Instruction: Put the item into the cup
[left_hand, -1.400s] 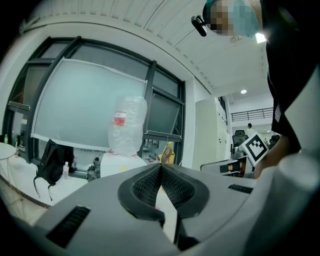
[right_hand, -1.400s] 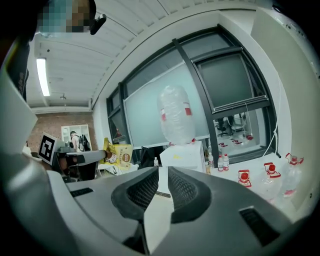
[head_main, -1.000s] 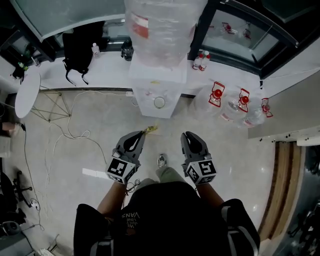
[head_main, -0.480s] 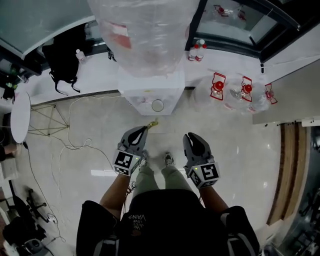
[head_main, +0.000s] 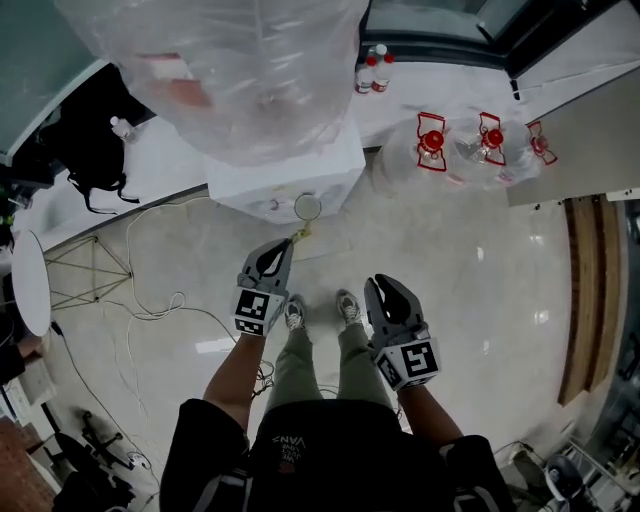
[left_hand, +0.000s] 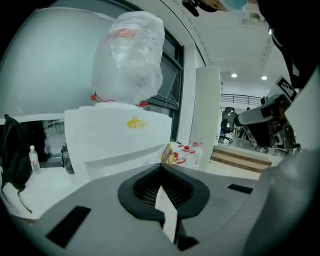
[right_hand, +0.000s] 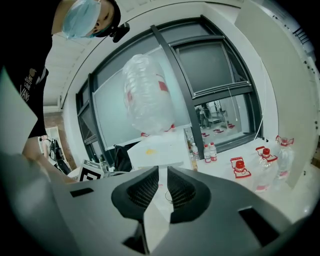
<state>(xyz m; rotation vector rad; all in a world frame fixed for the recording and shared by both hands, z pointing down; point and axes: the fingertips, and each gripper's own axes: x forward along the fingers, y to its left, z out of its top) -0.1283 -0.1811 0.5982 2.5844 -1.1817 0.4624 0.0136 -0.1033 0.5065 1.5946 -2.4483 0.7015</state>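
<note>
A white water dispenser (head_main: 285, 175) carries a big plastic-wrapped bottle (head_main: 240, 70). A small round cup (head_main: 308, 207) stands on its front ledge. My left gripper (head_main: 283, 248) is shut on a small yellow packet (head_main: 301, 238), whose tip sits just short of the cup. In the left gripper view the packet (left_hand: 169, 154) pokes out past the closed left gripper (left_hand: 162, 167), facing the dispenser (left_hand: 120, 137). My right gripper (head_main: 381, 285) hangs lower and to the right, shut and empty. In the right gripper view only a thin slit shows between the pads of that right gripper (right_hand: 162, 172).
Large water jugs with red caps (head_main: 432, 140) lie on the floor right of the dispenser. Small bottles (head_main: 372, 70) stand on the window ledge. A black backpack (head_main: 90, 150) and loose cables (head_main: 150, 300) are at the left. The person's shoes (head_main: 295, 312) are below the grippers.
The person has stepped toward the dispenser, which now sits closer and lower in view. The left gripper has carried the packet up near the cup. The right gripper trails behind.
</note>
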